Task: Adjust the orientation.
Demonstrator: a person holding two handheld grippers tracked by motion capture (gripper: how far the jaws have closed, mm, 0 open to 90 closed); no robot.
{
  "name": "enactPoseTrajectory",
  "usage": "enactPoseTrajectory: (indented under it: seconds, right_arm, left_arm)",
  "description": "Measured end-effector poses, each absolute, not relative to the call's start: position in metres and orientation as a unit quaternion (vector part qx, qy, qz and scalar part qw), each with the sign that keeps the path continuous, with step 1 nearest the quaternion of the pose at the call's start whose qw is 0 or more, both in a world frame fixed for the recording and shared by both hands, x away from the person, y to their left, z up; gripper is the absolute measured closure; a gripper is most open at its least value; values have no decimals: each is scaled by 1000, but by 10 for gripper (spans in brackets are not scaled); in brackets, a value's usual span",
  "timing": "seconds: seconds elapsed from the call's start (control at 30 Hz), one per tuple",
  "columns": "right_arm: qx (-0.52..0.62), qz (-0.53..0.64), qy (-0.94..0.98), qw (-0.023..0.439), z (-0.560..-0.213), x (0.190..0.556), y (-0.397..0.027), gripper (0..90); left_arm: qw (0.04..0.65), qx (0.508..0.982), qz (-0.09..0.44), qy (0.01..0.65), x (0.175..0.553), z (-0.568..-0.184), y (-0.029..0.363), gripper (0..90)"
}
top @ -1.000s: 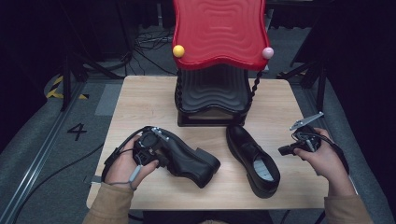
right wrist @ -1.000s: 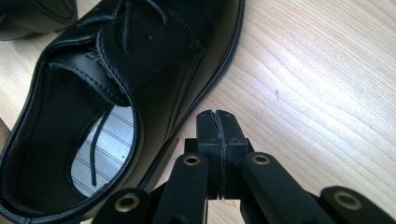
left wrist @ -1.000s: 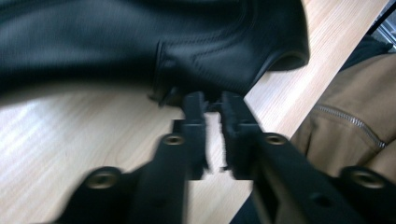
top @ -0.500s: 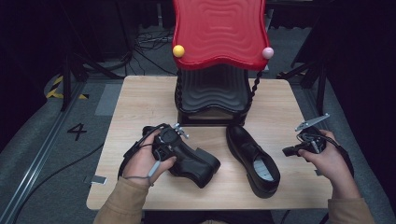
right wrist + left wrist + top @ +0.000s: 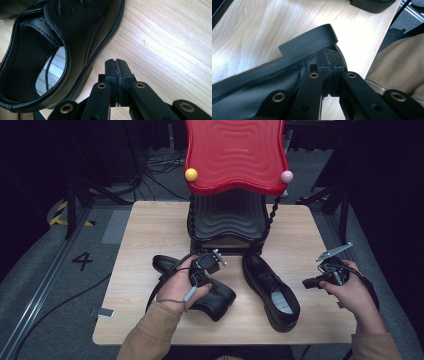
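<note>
I had 2 black shoes lying in front of the red stand [image 5: 235,157]. My left gripper [image 5: 329,66], jaws pressed together with nothing visibly between them, touched the left shoe [image 5: 212,300] (tipped on its side). My right gripper [image 5: 117,70], likewise closed and empty, hovered just right of the upright shoe [image 5: 272,292].

In the high view the left hand [image 5: 181,287] and its tool [image 5: 206,265] cover the middle of the left shoe [image 5: 220,301]. The right shoe's [image 5: 45,50] toe runs past the picture's top edge in the right gripper view. The left tool's tips seem to touch leather, though blur leaves that uncertain.
</note>
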State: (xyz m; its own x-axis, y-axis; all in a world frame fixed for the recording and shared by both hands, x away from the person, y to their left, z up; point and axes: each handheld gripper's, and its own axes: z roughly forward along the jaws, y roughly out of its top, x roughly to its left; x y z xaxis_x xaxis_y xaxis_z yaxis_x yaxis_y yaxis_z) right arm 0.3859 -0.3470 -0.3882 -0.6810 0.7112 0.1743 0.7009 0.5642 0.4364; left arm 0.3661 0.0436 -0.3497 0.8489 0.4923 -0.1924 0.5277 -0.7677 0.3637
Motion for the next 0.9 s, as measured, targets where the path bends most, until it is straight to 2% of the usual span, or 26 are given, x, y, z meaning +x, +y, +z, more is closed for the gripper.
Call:
enactPoseTrajectory:
  seconds: [0.4,0.9]
  right_arm:
    - [398,237,886,7,-391,386,-345,892]
    - [405,236,883,7,-391,381,-349,889]
  left_arm:
    - [198,944,-49,259,372,-364,16,900]
    - [175,946,-41,271,382,-379,6,900]
